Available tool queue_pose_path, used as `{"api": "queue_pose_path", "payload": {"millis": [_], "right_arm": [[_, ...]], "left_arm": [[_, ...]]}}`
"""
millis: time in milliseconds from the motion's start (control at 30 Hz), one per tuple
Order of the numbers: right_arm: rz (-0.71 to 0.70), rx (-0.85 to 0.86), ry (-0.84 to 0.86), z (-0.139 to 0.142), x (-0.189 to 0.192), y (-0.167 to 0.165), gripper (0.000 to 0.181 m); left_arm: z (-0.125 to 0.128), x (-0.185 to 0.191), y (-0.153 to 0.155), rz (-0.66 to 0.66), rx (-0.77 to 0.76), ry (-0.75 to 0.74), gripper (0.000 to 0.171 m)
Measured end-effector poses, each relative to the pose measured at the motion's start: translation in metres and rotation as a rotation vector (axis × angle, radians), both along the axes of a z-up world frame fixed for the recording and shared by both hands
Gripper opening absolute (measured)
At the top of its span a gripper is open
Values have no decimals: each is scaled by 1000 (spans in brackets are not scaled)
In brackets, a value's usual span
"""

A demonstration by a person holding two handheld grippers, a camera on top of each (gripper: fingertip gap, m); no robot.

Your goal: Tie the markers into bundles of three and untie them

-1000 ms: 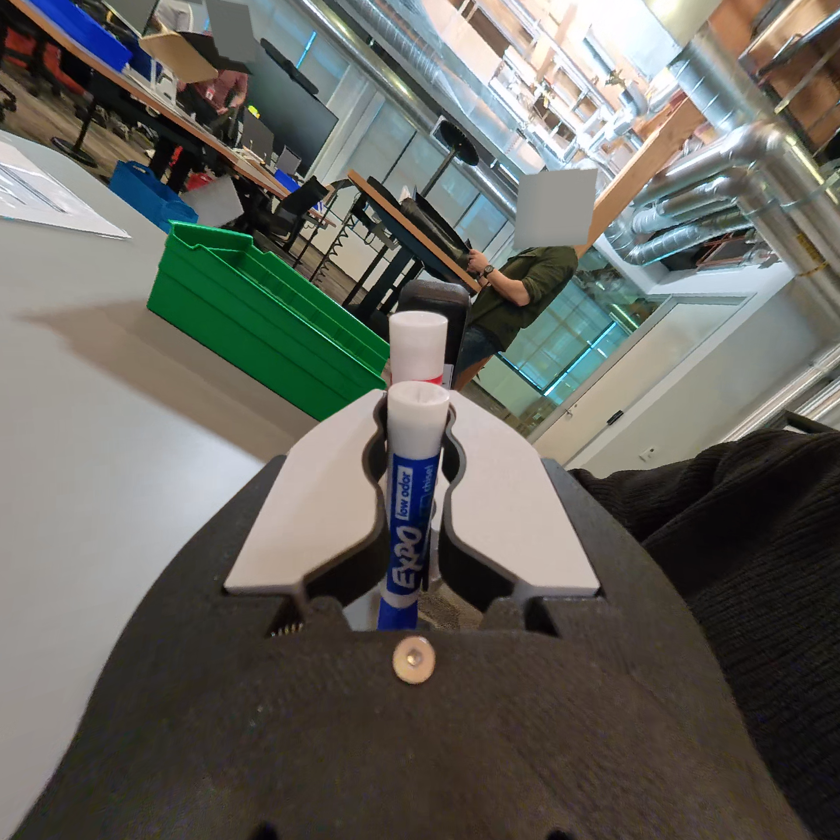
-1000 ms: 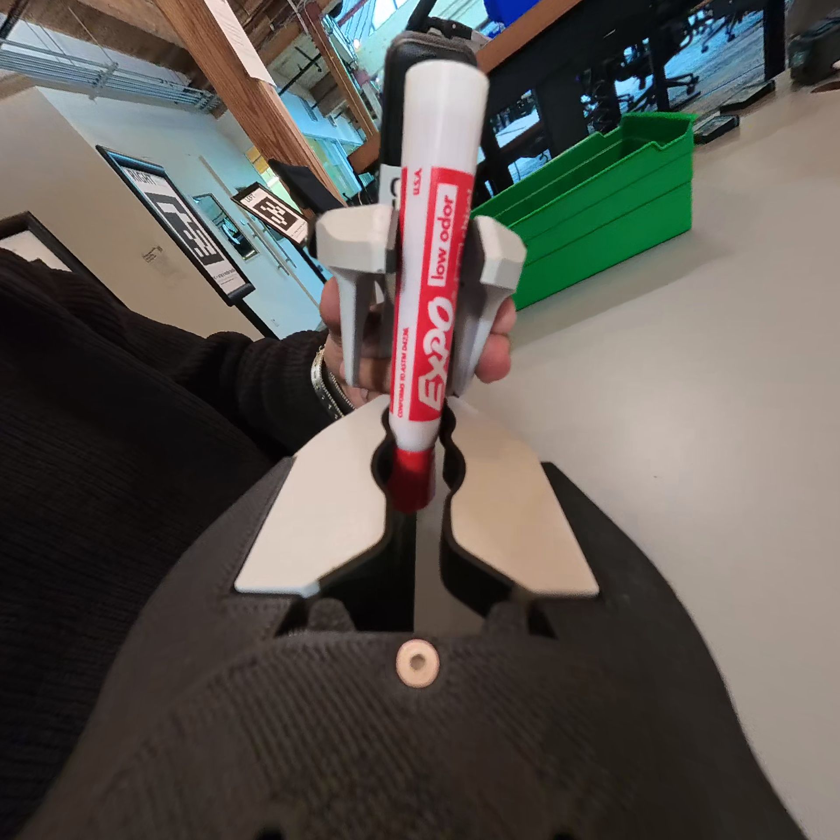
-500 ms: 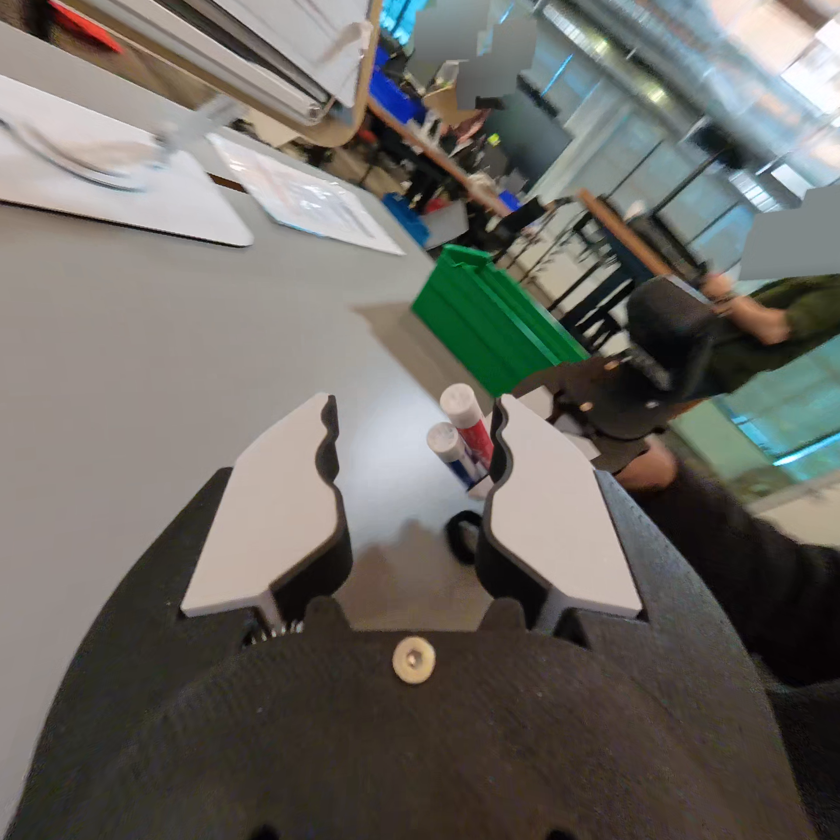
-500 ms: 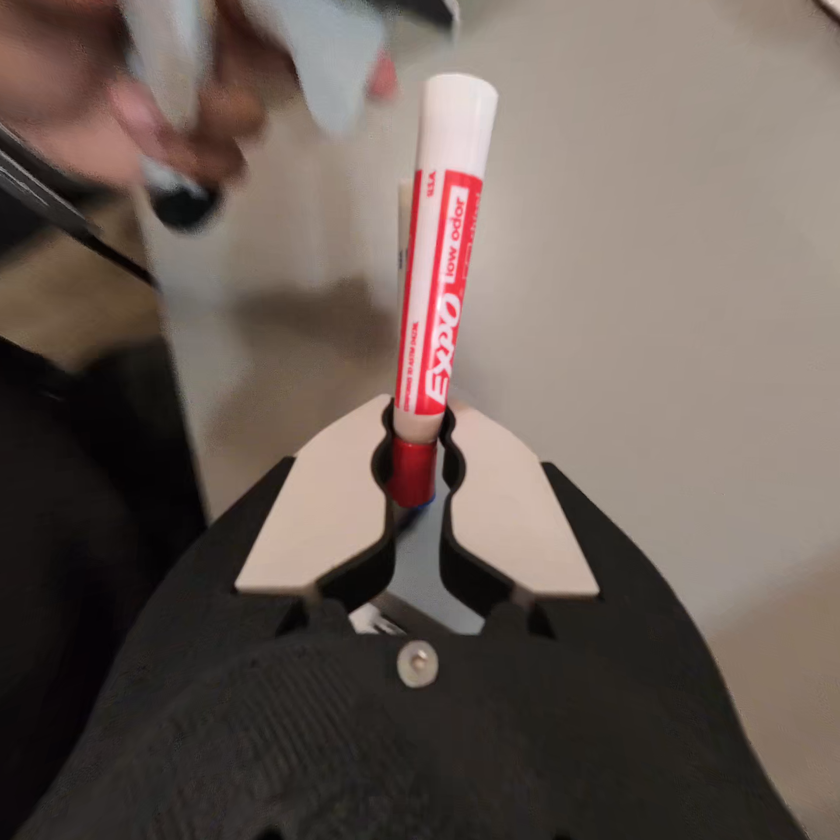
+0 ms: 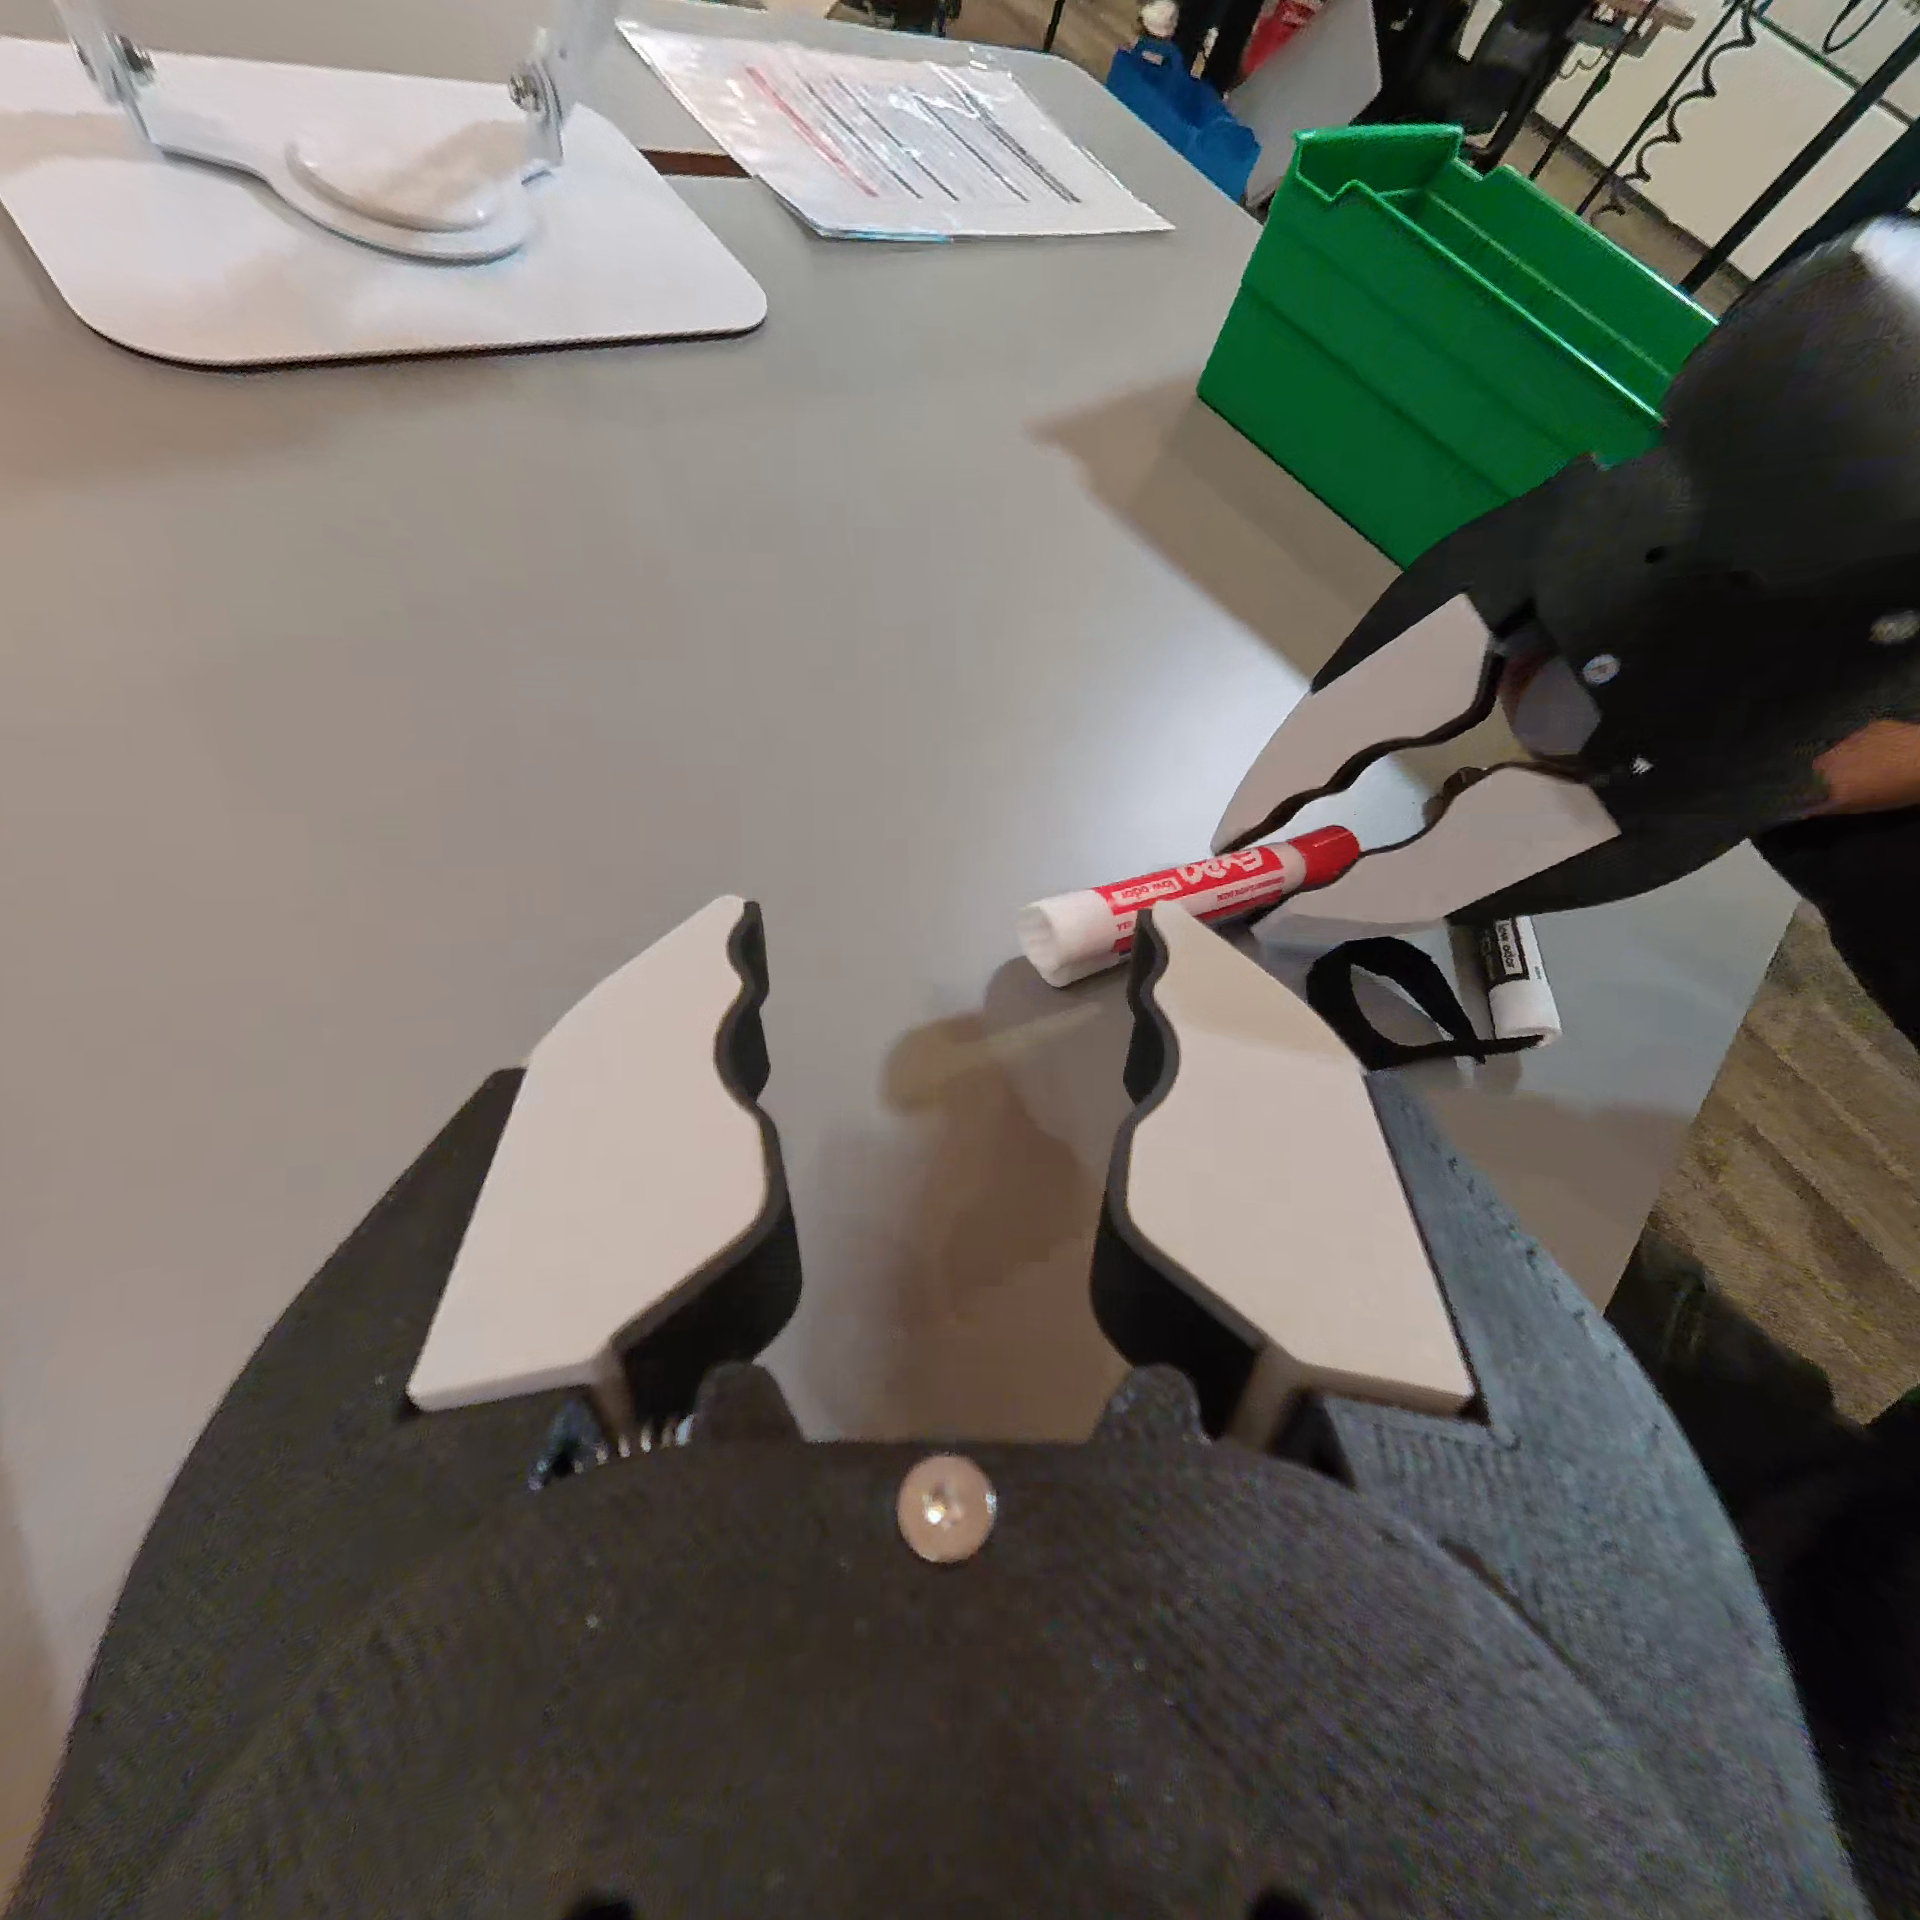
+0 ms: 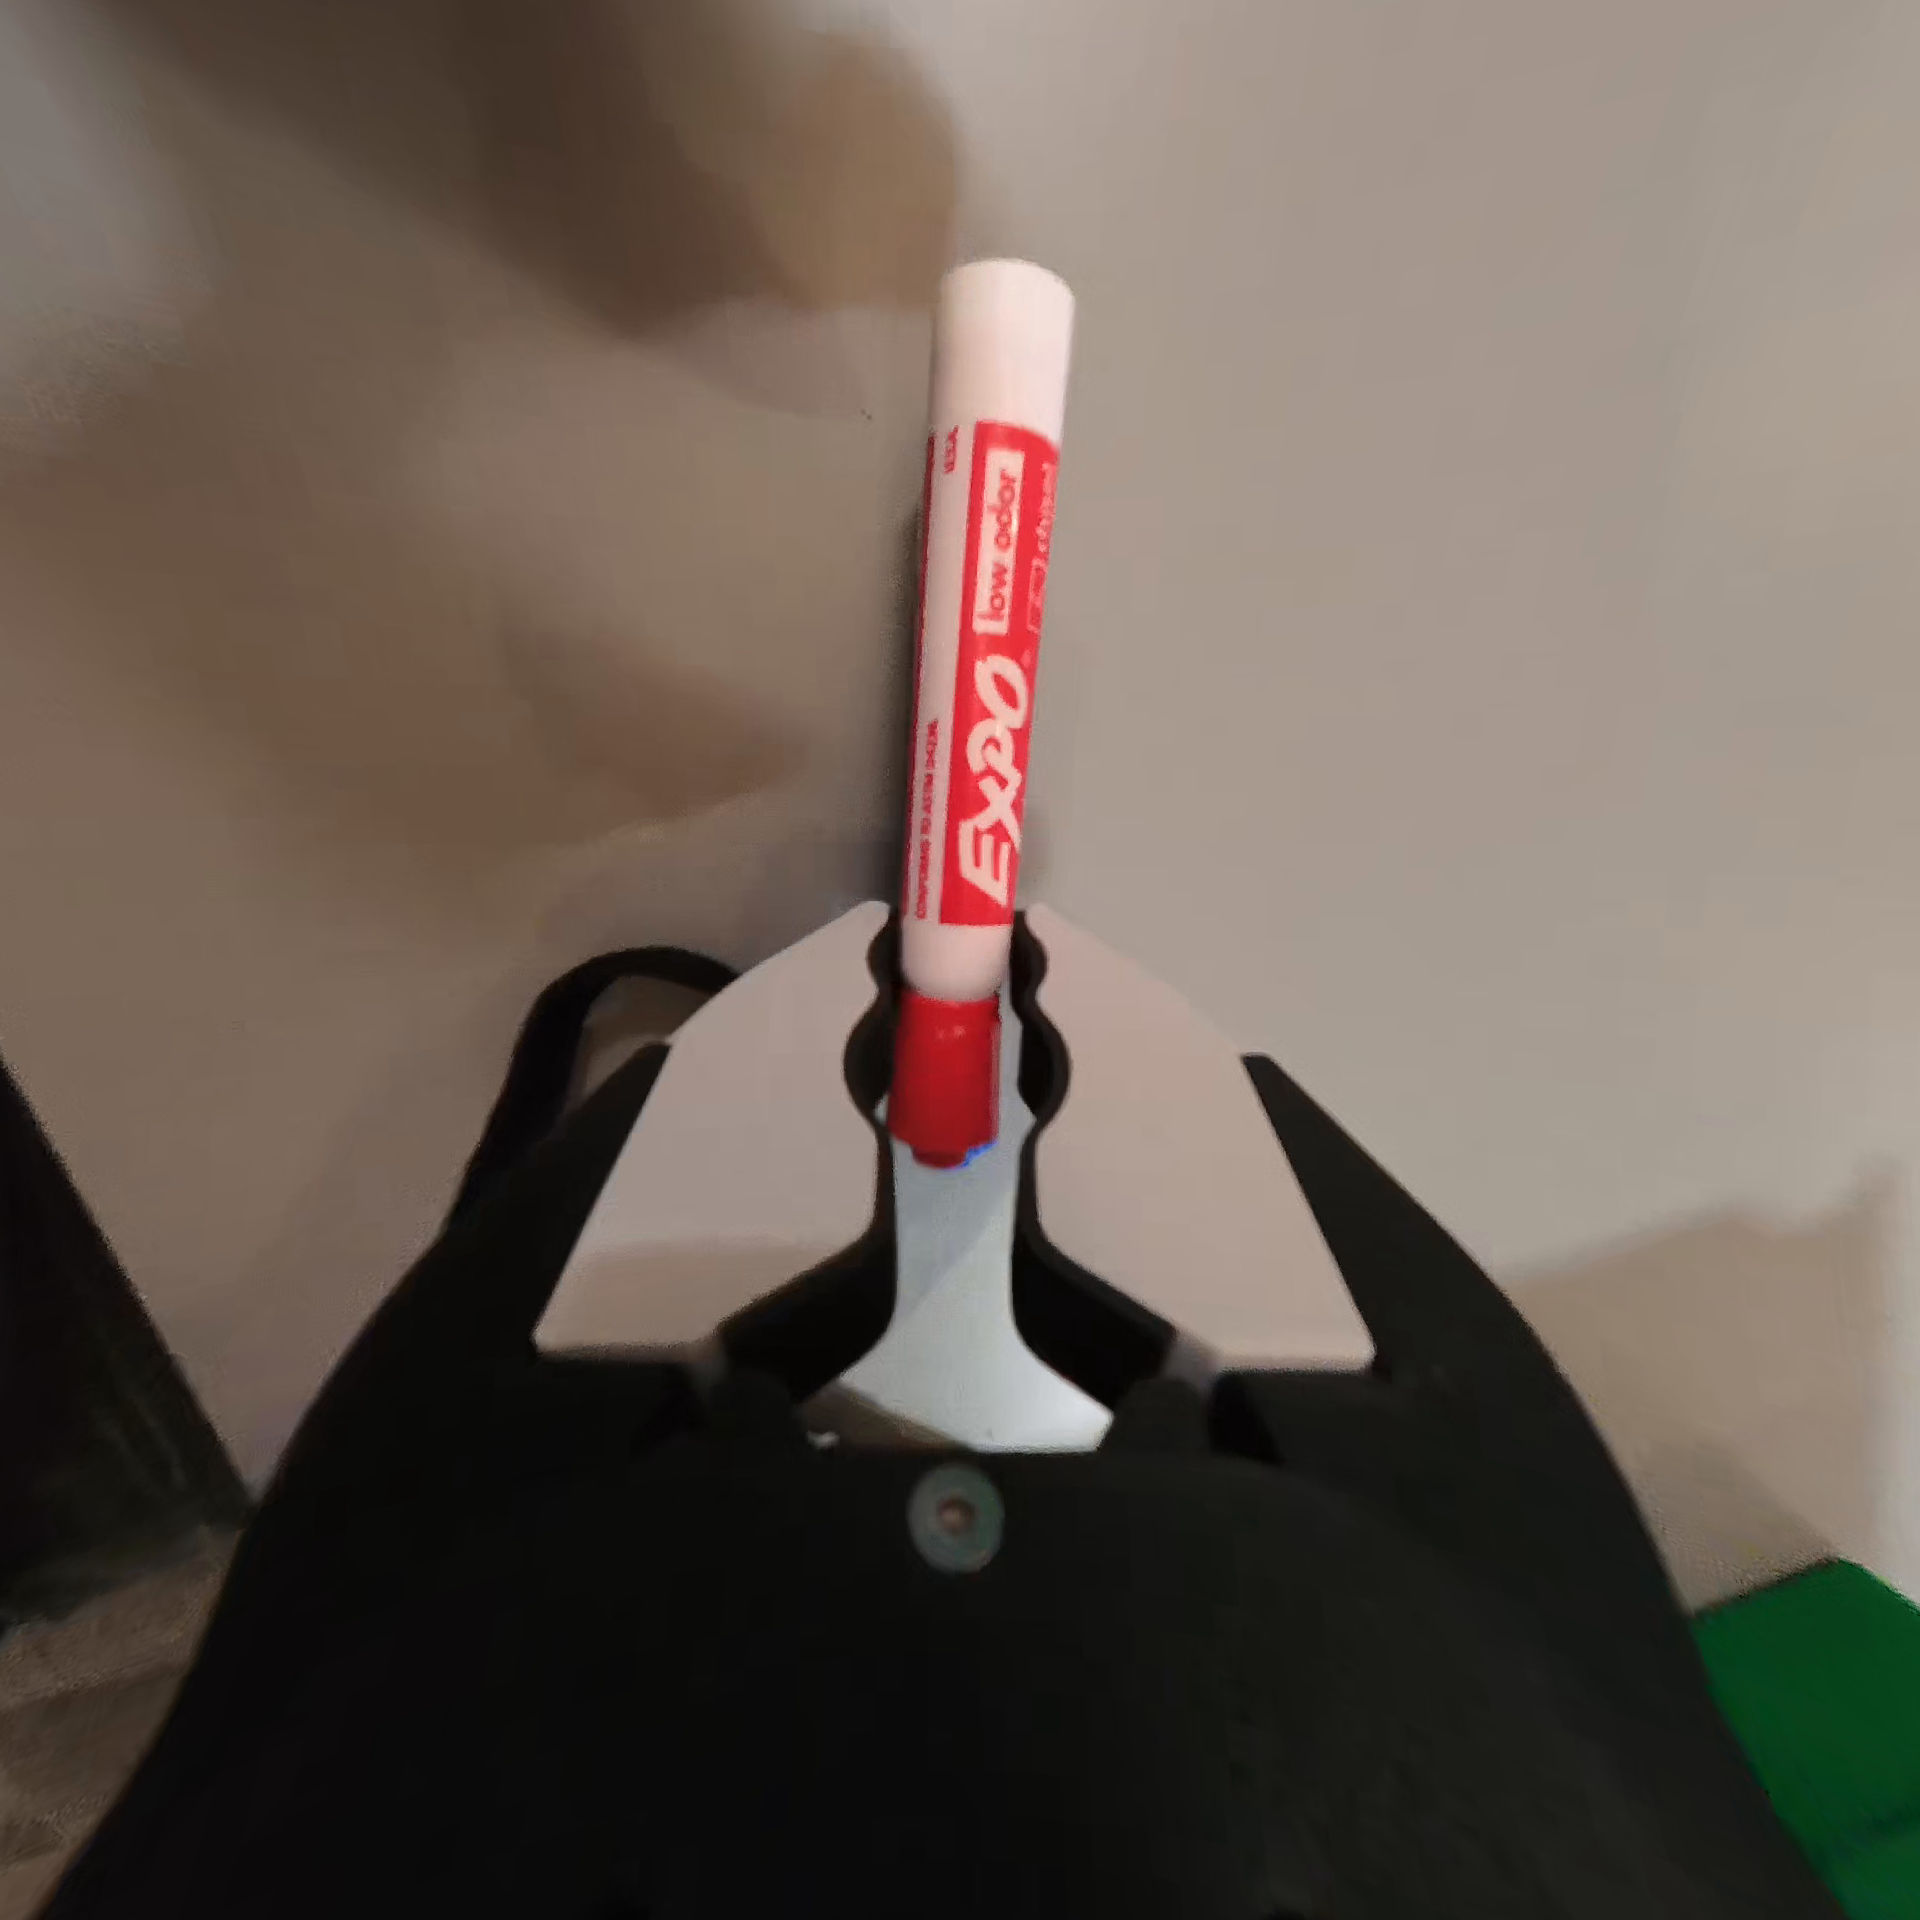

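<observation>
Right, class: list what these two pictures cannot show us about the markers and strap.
- Black marker: left wrist view, far end hidden under the right gripper.
- Black strap: left wrist view, near edge behind a finger of the left gripper.
- Red marker: right wrist view blurred; gripped or loose, unclear.

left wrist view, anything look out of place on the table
Nothing damaged or spilled. The markers lie loose: the red marker sits in the right claw, a black-labelled marker lies near the table edge, beside the black strap.
</observation>
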State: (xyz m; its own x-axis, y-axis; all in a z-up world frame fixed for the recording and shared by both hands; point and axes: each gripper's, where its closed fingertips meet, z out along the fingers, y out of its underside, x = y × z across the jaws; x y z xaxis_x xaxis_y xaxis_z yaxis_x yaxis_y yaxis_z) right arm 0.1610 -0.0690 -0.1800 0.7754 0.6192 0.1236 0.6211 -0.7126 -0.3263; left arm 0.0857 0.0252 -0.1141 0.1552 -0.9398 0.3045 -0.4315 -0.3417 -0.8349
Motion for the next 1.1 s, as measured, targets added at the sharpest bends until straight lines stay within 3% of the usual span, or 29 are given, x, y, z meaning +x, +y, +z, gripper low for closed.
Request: {"api": "queue_pose_path", "payload": {"millis": [133, 333, 467, 733, 1000, 1100], "right_arm": [[-57, 79, 146, 16, 1, -6, 27], [-119, 173, 223, 19, 10, -20, 15], [-88, 196, 201, 15, 9, -20, 15], [-33, 215, 277, 35, 1, -27, 13], [-20, 204, 280, 27, -1, -28, 13], [21, 249, 362, 39, -14, -27, 12]], "left_arm": [[-2, -1, 0, -4, -16, -1, 68], [-8, 1, -3, -29, -13, 11, 67], [-8, 3, -11, -74, 20, 13, 68], [-13, 0, -28, -226, 219, 73, 69], [-24, 5, -46, -277, 241, 116, 63], [-29, 6, -53, -304, 253, 134, 63]]}}
